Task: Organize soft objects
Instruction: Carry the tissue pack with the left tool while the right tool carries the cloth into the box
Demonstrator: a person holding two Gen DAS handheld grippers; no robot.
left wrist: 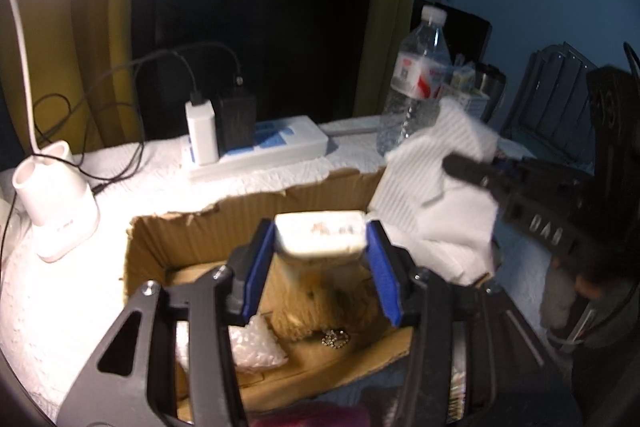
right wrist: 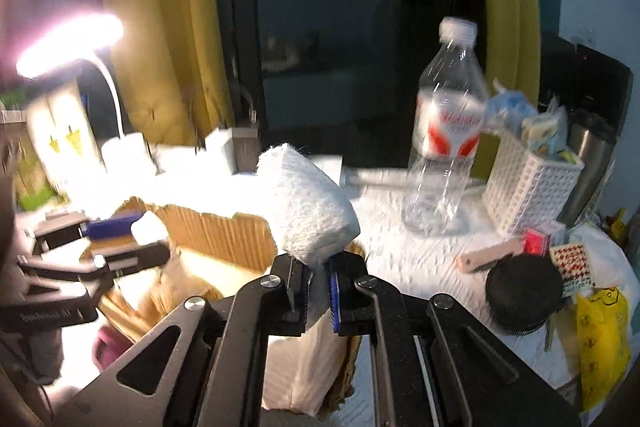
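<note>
My left gripper (left wrist: 320,247) is shut on a cream soft block (left wrist: 320,237) and holds it above an open cardboard box (left wrist: 192,239). In the box lie a brown plush toy (left wrist: 320,303) and a white bubble-wrap pouch (left wrist: 256,345). My right gripper (right wrist: 318,281) is shut on a white paper towel (right wrist: 308,203), held over the box's right edge (right wrist: 224,239). In the left wrist view the right gripper (left wrist: 472,171) and towel (left wrist: 432,167) show at right. In the right wrist view the left gripper (right wrist: 120,231) shows at left.
A clear water bottle (right wrist: 444,131) stands behind the box. A white basket (right wrist: 528,183), a steel cup (right wrist: 588,163), a black round lid (right wrist: 524,299) and a yellow bag (right wrist: 600,339) are at right. A lit desk lamp (left wrist: 56,215) and a power strip (left wrist: 256,151) stand at left.
</note>
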